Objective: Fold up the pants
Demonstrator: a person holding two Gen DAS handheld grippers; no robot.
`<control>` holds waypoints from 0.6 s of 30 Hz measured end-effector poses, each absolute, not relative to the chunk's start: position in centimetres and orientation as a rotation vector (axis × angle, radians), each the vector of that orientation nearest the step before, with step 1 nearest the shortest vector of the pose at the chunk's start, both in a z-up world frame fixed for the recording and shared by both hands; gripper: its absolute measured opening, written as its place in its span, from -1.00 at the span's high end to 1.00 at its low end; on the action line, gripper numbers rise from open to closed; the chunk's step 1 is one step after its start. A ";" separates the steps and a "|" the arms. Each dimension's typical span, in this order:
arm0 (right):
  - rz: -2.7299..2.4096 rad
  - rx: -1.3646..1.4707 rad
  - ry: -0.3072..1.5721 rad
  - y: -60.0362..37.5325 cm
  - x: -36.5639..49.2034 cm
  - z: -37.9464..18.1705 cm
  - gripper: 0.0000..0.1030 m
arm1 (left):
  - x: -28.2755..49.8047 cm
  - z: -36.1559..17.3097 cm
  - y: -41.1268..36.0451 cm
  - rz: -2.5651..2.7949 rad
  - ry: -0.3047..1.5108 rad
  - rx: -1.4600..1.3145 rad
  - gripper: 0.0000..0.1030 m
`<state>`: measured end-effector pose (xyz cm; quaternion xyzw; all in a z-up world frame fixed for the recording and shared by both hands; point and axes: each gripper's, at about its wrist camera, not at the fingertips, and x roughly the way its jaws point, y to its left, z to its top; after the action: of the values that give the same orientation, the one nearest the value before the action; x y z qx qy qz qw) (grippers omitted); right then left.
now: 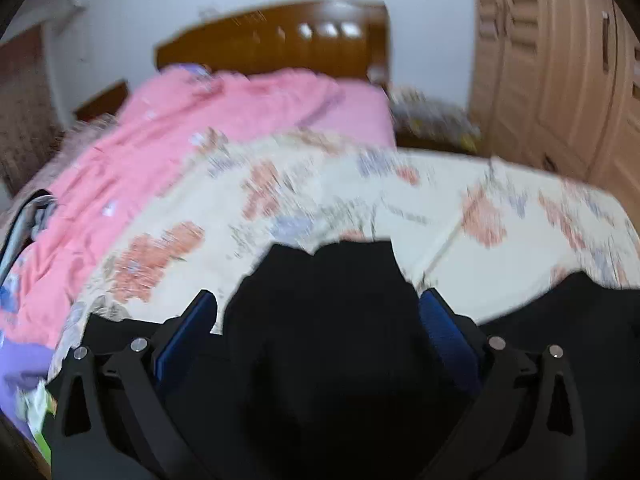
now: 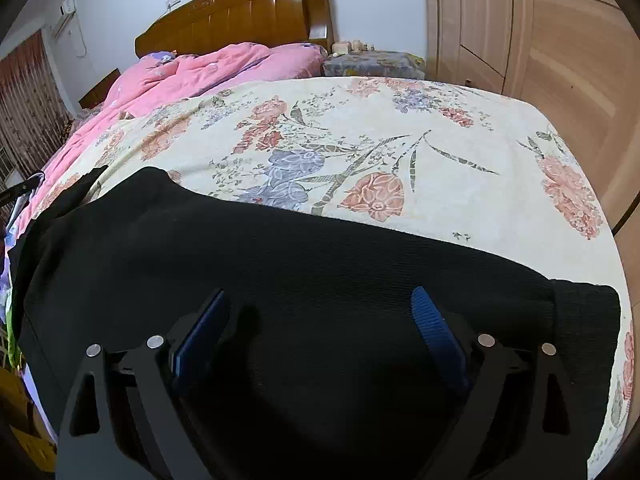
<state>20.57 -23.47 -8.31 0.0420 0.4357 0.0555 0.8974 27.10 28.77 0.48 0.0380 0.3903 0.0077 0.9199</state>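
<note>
Black pants (image 2: 280, 264) flat on my floral bedsheet (image 2: 400, 128). Right gripper (image 2: 320, 312) released above them; left gripper (image 1: 318, 312) released too, though its view is blurred.

black pants (image 2: 304, 264), spread flat on bed

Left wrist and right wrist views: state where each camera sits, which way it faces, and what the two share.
Left wrist: rides the left gripper, angled down over the black knit pants toward the brown wooden headboard; its open blue-padded fingers show, picture blurred.
Right wrist: rides the right gripper, angled down over the black knit pants on the cream floral bedsheet; its open fingers show.
Shared: pants, bedsheet, pink quilt, headboard, beige wardrobe.
</note>
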 end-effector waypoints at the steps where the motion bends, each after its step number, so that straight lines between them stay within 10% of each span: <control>1: 0.116 0.087 0.904 -23.5 20.6 -8.3 -0.74 | 27.8 0.2 28.3 0.001 0.832 0.098 -0.96; 7: 0.133 0.083 0.914 -23.3 20.8 -8.4 -0.84 | 29.9 -3.2 20.7 -0.125 1.017 0.343 -0.93; 10: 0.138 0.089 0.911 -23.4 20.8 -8.3 -0.84 | 31.5 -6.6 18.3 -0.115 1.180 0.453 -0.15; 12: 0.144 0.098 0.907 -23.5 20.7 -8.3 -0.84 | 31.9 -5.9 19.0 -0.064 1.174 0.439 0.82; 18: 0.157 0.109 0.906 -23.6 20.6 -8.3 -0.84 | 25.7 3.1 29.6 0.011 0.823 -0.014 0.89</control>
<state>20.62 -23.64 -8.26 0.0525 0.4369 0.0756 0.8948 25.66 29.56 3.09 -0.0070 0.3998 0.0055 0.9166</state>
